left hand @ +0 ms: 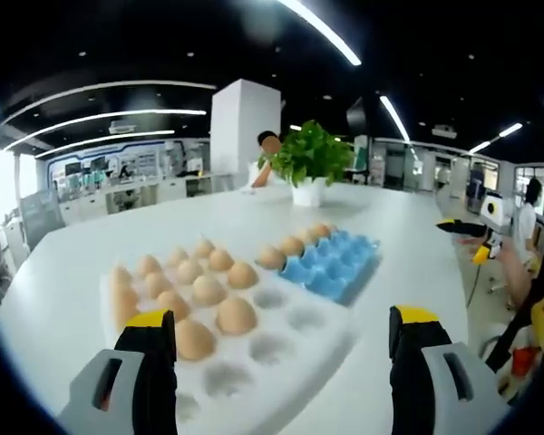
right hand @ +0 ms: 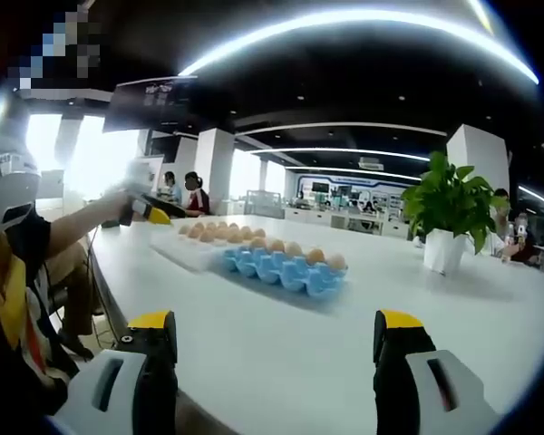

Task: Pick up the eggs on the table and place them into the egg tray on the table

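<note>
Approach step: both grippers' jaws empty and spread; left gripper (left hand: 281,349) must next descend onto an egg (left hand: 237,315) in the white tray (left hand: 281,362).

The left gripper (left hand: 284,349) has two black fingers (left hand: 150,362), each capped at the tip with a bright yellow pad and backed lower down by a pale grey housing with a dark, slot-shaped recess in its face. The right gripper (right hand: 277,353) is built the same way: black fingers (right hand: 154,358), yellow caps on top, and light grey blocks with rounded corners and a dark slot. In the right gripper view, the person's sleeve (right hand: 27,240) is dark, over a yellow garment lower down. There too the left gripper shows from the side as a black body with a yellow tip.
</note>
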The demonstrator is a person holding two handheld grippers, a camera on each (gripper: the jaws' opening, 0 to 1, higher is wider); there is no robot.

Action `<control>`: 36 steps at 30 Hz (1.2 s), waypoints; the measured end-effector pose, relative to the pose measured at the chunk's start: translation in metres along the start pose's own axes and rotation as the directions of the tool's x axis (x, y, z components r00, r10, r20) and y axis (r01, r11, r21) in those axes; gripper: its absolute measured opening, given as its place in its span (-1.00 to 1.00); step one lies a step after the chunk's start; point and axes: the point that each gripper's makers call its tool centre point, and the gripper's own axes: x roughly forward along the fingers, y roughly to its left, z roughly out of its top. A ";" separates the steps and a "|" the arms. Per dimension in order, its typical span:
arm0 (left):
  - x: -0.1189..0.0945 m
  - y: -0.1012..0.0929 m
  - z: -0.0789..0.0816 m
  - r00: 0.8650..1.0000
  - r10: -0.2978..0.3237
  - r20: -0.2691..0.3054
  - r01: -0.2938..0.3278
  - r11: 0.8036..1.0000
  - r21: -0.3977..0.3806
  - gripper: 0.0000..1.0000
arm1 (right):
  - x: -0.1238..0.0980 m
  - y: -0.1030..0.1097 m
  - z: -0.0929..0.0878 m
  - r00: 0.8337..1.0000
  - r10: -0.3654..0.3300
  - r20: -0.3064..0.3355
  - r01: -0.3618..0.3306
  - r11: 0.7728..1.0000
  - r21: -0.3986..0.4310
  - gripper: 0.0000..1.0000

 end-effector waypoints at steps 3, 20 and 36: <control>0.008 0.005 -0.001 0.999 -0.001 -0.041 0.002 1.000 0.022 0.96 | 0.001 0.001 0.000 1.000 0.003 0.001 -0.003 1.000 -0.002 0.88; 0.042 0.024 -0.009 0.970 -0.043 -0.238 0.053 0.998 0.038 0.38 | 0.004 0.002 -0.003 1.000 0.008 -0.005 -0.008 1.000 -0.001 0.87; 0.058 0.038 -0.027 0.901 -0.044 -0.431 0.093 0.991 0.092 -0.08 | 0.003 -0.002 -0.006 1.000 -0.005 -0.011 0.005 1.000 0.003 0.87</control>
